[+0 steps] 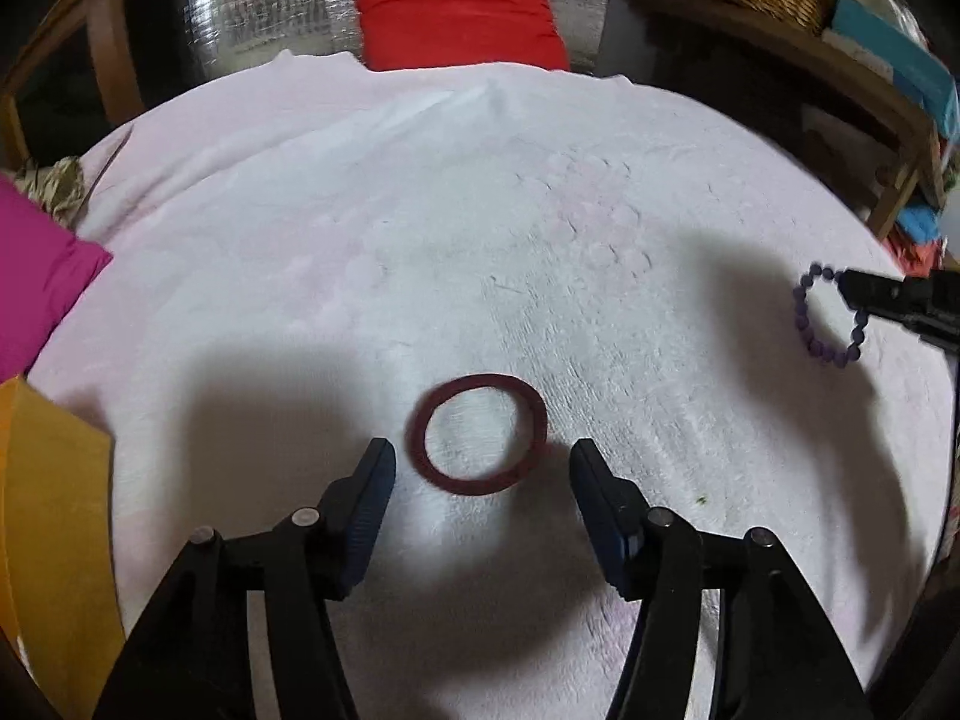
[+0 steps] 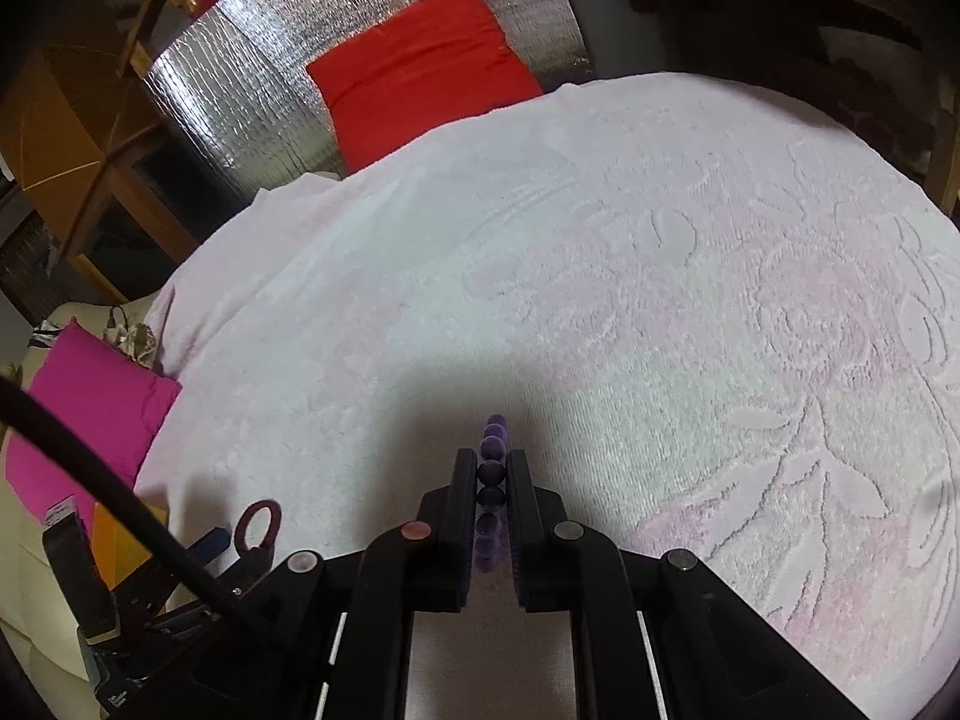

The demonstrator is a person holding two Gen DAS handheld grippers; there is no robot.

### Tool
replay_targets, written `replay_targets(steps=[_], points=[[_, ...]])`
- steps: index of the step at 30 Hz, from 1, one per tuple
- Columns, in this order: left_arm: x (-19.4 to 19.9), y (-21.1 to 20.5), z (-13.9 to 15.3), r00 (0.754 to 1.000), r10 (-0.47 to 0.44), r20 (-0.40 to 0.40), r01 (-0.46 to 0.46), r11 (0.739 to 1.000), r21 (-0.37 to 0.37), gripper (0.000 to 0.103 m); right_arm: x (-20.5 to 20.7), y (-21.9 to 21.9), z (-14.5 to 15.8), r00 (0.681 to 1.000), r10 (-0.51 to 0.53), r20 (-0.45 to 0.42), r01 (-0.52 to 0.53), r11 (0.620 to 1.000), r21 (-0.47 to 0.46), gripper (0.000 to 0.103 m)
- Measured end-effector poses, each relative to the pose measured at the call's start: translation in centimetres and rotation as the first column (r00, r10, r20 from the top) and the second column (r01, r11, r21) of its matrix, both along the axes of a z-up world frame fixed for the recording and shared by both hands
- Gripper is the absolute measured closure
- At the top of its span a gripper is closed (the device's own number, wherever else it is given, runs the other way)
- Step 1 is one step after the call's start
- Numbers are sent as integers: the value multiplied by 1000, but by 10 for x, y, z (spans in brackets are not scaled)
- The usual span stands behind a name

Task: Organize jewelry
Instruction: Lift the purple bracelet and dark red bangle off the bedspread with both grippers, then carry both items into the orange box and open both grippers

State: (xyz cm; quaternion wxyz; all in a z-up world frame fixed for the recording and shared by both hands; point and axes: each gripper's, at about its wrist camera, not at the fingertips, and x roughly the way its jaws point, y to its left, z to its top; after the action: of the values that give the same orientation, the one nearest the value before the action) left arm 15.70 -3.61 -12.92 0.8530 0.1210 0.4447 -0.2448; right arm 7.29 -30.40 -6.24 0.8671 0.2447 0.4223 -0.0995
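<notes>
Meanwhile left claw point(image 1: 482, 461) gapes over a dark-red ring bangle point(image 1: 478, 433); right claw point(image 2: 491, 461) pinches purple beads point(image 2: 493, 447).

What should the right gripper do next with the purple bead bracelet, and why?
Probably carry the purple bead bracelet over toward the dark red bangle and lay it beside it. The right gripper is shut on the beads, while the left gripper stands open with the bangle lying free on the pale towel, touching neither finger. Grouping the two seems the aim.
</notes>
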Motion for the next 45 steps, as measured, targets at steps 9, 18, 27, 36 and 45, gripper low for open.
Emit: replay_targets(steps=[9,18,27,36,45], points=[[9,6,4,998,56,14,-55,997,-51,92,-1,1,1,1000,15,19,-15,1000,-4,92],[-7,20,40,994,76,79,-65,989,-130,93,-7,11,17,992,48,113,-51,998,21,92],[-22,27,65,978,164,132,-152,984,-97,93,-12,35,40,960,125,252,-145,987,63,92],[-37,53,80,944,294,152,-277,953,-121,93,-6,78,52,934,209,289,-226,974,27,92],[-76,71,101,905,353,236,-331,935,-129,93,-7,121,60,897,299,324,-314,950,-7,92]])
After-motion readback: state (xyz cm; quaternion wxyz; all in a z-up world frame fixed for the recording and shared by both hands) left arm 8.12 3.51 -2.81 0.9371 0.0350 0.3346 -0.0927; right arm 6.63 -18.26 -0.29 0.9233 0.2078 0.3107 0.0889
